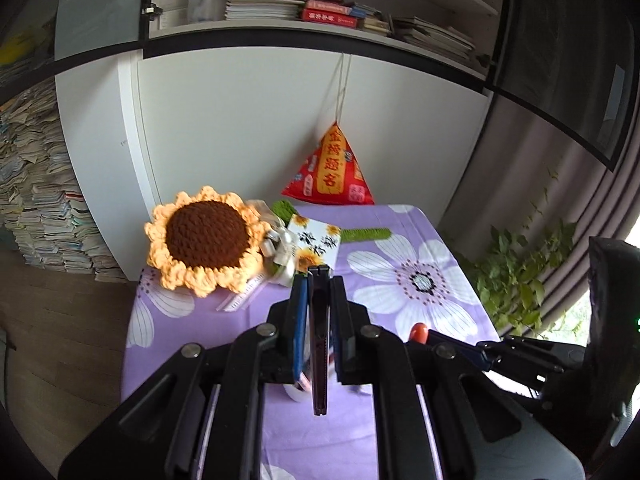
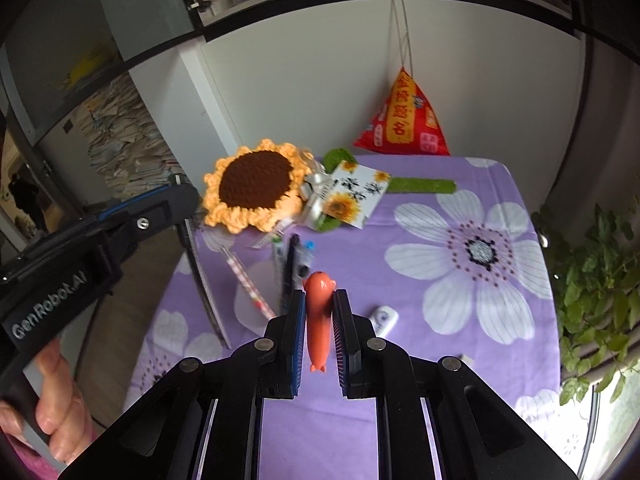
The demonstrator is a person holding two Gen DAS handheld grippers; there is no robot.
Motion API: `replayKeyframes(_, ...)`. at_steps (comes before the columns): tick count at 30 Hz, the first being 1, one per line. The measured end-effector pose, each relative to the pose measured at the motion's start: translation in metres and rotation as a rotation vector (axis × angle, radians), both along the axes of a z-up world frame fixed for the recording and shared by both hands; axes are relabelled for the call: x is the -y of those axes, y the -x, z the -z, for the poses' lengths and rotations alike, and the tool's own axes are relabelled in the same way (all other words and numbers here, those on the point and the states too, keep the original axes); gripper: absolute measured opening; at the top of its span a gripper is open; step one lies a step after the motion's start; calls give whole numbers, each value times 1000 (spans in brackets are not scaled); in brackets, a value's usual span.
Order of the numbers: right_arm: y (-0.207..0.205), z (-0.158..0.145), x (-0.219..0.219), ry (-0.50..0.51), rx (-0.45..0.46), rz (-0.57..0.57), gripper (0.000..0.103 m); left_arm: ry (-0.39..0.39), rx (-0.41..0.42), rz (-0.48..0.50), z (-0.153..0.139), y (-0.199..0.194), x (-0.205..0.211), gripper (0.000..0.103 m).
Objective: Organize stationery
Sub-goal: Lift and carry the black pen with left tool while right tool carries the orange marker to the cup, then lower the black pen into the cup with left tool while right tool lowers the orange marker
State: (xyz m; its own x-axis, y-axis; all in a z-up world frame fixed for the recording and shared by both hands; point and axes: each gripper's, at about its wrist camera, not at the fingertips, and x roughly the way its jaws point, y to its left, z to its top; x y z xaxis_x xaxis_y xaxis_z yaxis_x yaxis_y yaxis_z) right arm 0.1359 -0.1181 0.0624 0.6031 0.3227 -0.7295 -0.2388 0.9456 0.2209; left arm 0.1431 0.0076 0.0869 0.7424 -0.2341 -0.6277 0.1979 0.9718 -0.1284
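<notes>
Your left gripper [image 1: 319, 276] is clamped narrow on a dark, flat ruler-like strip [image 1: 320, 344] that stands on edge between the pads and hangs above the purple flowered tablecloth [image 1: 404, 240]. Your right gripper [image 2: 319, 300] is pinched just as tight on an orange pig-shaped pen [image 2: 318, 316], whose snout end pokes out past the fingertips while its tail end points back toward you. On the cloth below the right gripper, toward the left side, several pens [image 2: 290, 264] lie loosely together beside a pink checked pencil [image 2: 248, 280], and a small white eraser-like item [image 2: 385, 318] sits just right of the fingers. At the far left of the table rests a crocheted sunflower [image 2: 254, 190], its green stem [image 2: 422, 185] stretching right, with a sunflower-printed card [image 2: 354, 196] lying over it. A red triangular pouch [image 2: 402, 122] hangs against the white cabinet at the far edge. In the right wrist view, a hand [image 2: 56, 404] grips the left tool's handle at the near left, and leafy green stems [image 2: 592, 280] trail down on the right.
</notes>
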Motion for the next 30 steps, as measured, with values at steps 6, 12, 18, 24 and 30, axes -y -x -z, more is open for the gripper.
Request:
replayKeyframes(6,-9,-6,-27,-35,67,-65,15,54,-19,-10,9,-18,-12,9)
replayKeyframes(12,-28,11,-37,-39,68,-63,15,95,-47,-16,22,-36,-23,9)
replayKeyframes(18,-41,31,-43,-13,24,-70,15,103,-63,13,31,-44,-20,9)
replayKeyframes(24,-38,40,-47,34,22,-88,15,78,-89,37,46,-48,-15,9)
replayKeyframes(30,-36,49,-42,40,-4,-87,15,70,-119,43,59,-47,-12,9)
